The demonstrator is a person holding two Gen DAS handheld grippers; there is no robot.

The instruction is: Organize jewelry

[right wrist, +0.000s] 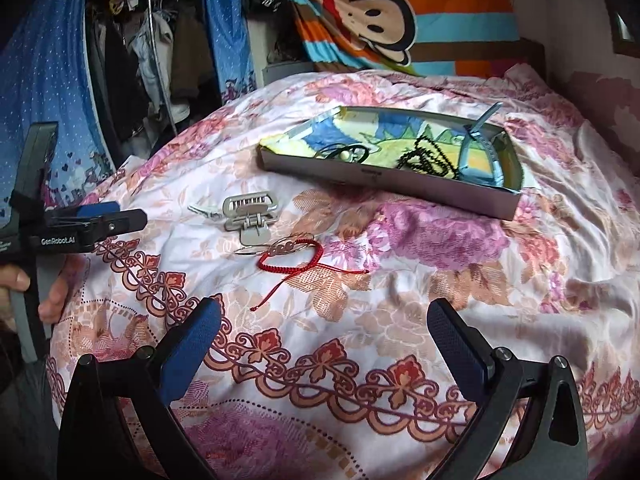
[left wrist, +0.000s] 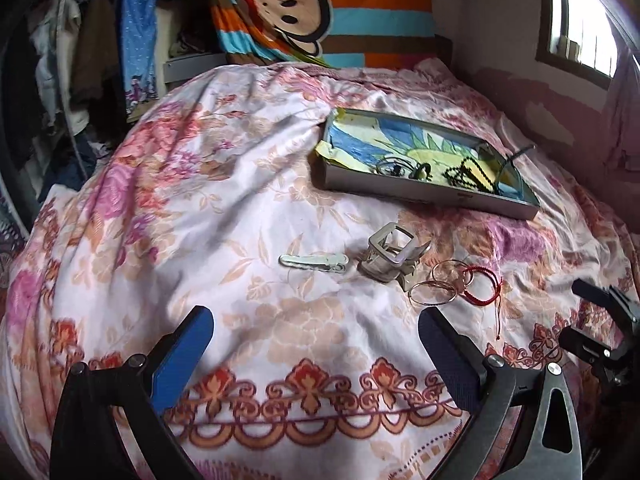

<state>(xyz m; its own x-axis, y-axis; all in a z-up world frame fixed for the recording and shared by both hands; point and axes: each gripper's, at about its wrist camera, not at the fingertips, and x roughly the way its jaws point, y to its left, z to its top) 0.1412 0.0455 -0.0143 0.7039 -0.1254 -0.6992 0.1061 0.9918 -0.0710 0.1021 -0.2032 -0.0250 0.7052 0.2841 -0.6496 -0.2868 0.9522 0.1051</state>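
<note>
A shallow grey box (left wrist: 424, 194) (right wrist: 400, 182) lined with a colourful cloth sits on the bed and holds a black bead necklace (left wrist: 466, 174) (right wrist: 428, 158), a dark ring-shaped piece (right wrist: 344, 154) and a hair band. On the floral bedsheet in front of it lie a grey hair claw clip (left wrist: 390, 256) (right wrist: 250, 212), a white hair clip (left wrist: 314, 262), thin gold bangles (left wrist: 434, 292) (right wrist: 276, 246) and a red string bracelet (left wrist: 482, 286) (right wrist: 292, 260). My left gripper (left wrist: 316, 334) and right gripper (right wrist: 326, 328) are both open, empty and held short of the loose pieces.
The other handheld gripper shows at the right edge of the left wrist view (left wrist: 600, 332) and at the left edge of the right wrist view (right wrist: 80, 220). A striped monkey pillow (left wrist: 320, 8) lies at the headboard. Clothes hang at the left (right wrist: 152, 40). A window (left wrist: 580, 16) is at the right.
</note>
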